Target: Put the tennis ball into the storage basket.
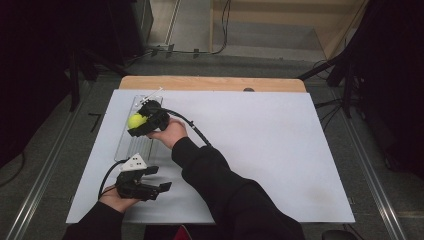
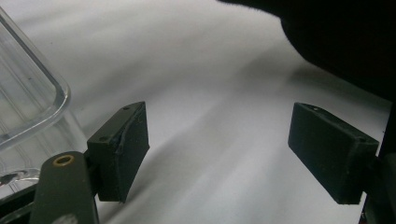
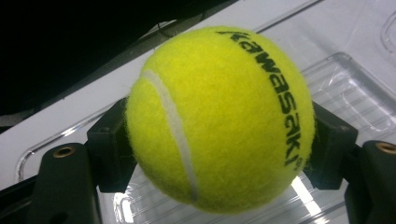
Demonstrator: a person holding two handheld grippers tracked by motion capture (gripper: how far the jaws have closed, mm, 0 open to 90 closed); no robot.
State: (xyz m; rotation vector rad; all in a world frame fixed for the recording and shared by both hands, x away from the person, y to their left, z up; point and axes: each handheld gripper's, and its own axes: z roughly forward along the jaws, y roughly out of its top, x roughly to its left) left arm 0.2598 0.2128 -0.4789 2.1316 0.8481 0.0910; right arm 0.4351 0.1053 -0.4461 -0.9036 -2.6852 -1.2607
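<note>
In the high view, the right claw (image 1: 141, 121) is clamped on a yellow tennis ball (image 1: 135, 120) left of centre in the frame, over the clear plastic tray (image 1: 126, 146) that lies along the left side of the white desk (image 1: 260, 150). The ball is picked up and gripped; judging from that, what remains is to set it down, in the tray or out on the desk, and let go. The left claw (image 1: 159, 178) sits at the lower left of the frame, near the tray's near end, jaws apart and empty. The whole right half of the desk is bare, so there is plenty of room that way; the desk's left edge runs close beside the tray, and the right sleeve (image 1: 225, 195) crosses the lower middle.

In the left gripper view, the two pads (image 2: 123, 149) stand wide apart with nothing between them. The tray's rounded corner (image 2: 58, 95) is at the upper left, and bare desk stretches ahead.

In the right gripper view, the ball (image 3: 219, 116) sits mid-frame, squeezed between both jaws, with the tray's ribbed floor (image 3: 345, 88) just below it. The desk's edge runs across the upper left, with darkness beyond.
</note>
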